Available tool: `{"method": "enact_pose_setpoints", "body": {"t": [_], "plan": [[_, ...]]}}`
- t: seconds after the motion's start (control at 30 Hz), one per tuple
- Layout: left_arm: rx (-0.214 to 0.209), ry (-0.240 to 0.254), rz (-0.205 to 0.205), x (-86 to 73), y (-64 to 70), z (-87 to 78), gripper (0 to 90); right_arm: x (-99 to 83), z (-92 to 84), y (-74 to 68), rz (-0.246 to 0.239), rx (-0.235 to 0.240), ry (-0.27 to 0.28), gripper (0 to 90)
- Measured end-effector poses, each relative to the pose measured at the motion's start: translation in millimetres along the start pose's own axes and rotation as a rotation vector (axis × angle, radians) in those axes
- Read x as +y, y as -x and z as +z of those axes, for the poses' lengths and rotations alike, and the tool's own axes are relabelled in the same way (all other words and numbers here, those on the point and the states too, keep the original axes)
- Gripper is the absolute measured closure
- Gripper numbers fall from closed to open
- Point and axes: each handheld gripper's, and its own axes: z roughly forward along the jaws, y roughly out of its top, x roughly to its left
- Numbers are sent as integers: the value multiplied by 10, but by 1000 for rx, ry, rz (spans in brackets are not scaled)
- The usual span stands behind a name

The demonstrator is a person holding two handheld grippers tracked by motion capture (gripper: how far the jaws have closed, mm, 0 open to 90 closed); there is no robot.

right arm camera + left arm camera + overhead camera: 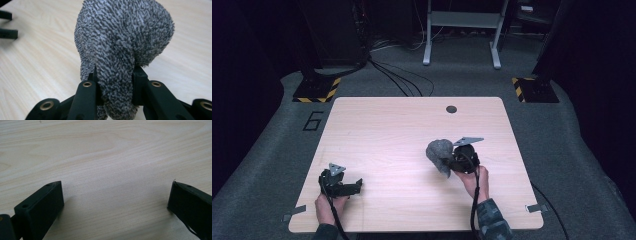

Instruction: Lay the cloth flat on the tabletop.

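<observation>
Pale wood table (387, 130), fuzzy grey speckled cloth (122, 37) bunched

The grey chenille cloth (439, 154) is fuzzy, mottled dark and pale grey, and bunched into a rounded lump. It is pinched in the right tongs (451, 162), bulging above them and hanging a little below, raised over the right half of the bench (387, 130).

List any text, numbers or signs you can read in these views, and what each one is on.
"6": dark digit marked on the grey floor, left of the table.
Yellow-and-black hazard stripes, no words: on the two stand bases on the floor.
Nothing readable on the grey cloth or the grippers.
</observation>
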Motion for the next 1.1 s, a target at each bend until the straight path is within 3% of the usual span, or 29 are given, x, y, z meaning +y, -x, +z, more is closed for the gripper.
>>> {"method": "enact_pose_setpoints", "body": {"t": [0.1, 0.17, 0.37, 0.4, 0.47, 0.6, 0.67, 0.77, 0.8, 0.83, 0.87, 0.93, 1.1], "plan": [[1, -1, 1, 0, -1, -1, 1, -29, 98, -146, 6, 16, -15, 715], [-1, 0, -1, 1, 0, 0, 1, -45, 151, -251, 35, 29, -11, 710], [0, 0, -1, 0, 0, 0, 0, -118, 372, -421, 61, 17, -52, 684], [0, 0, 0, 0, 0, 0, 1, -164, 480, -479, 76, 12, -71, 578], [0, -1, 1, 1, -1, -1, 1, -192, 552, -513, 40, 0, -98, 471], [1, -4, 5, -3, 5, -10, 4, -191, 510, -502, 16, 17, -90, 412], [5, -1, 13, -4, 1, -22, 5, -155, 356, -465, 0, 21, -60, 389], [-24, 40, -39, -5, 11, -73, 3, -141, 208, -430, -23, 19, -37, 387], [-24, 40, -39, -5, 11, -73, 3, -141, 208, -430, -23, 19, -37, 387], [-57, 69, -48, 7, 97, -131, 2, -152, 118, -412, -22, 15, -27, 393], [-57, 69, -48, 7, 97, -131, 2, -152, 118, -412, -22, 15, -27, 393], [-126, 83, -29, 43, 316, -193, 2, -186, 19, -382, -31, 0, -18, 397], [-228, 67, 50, 90, 722, -216, 2, -251, -91, -363, -36, -11, -11, 406]]}}
